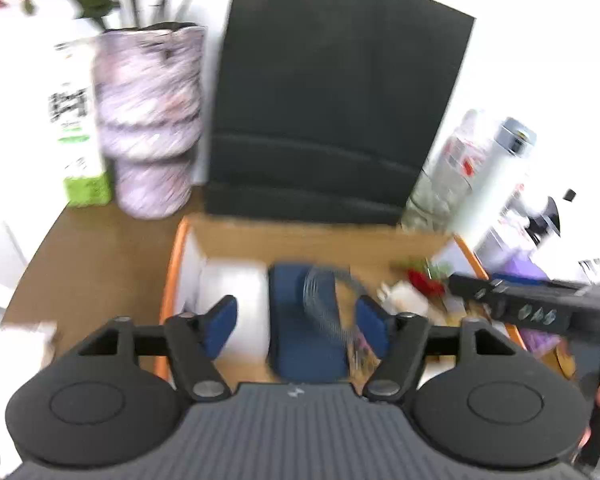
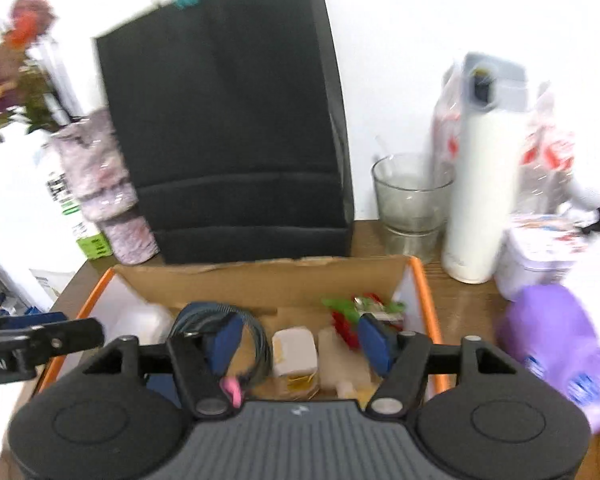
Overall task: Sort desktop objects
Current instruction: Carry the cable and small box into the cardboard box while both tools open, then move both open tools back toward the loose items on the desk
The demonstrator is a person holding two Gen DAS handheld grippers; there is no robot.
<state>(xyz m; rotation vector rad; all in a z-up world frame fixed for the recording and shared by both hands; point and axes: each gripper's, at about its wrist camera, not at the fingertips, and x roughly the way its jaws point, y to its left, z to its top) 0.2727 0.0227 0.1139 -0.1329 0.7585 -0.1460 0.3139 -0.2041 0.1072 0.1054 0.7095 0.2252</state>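
An orange-rimmed cardboard box (image 2: 424, 292) sits on the wooden desk and holds small items. In the left wrist view the box rim (image 1: 172, 276) frames a white item (image 1: 236, 284), a blue case (image 1: 300, 320) and a coiled grey cable (image 1: 324, 304). My left gripper (image 1: 298, 326) is open and empty above them. In the right wrist view my right gripper (image 2: 300, 338) is open and empty above a coiled cable (image 2: 216, 312), a cream block (image 2: 294, 346), red and green pieces (image 2: 346, 314) and a pink item (image 2: 232, 388).
A black paper bag (image 2: 228, 120) stands behind the box. A patterned tumbler (image 1: 152, 120) and green carton (image 1: 80, 140) stand at the left. A glass (image 2: 410, 196), white bottle (image 2: 484, 184), white tin (image 2: 540, 256) and purple object (image 2: 560, 344) are at the right.
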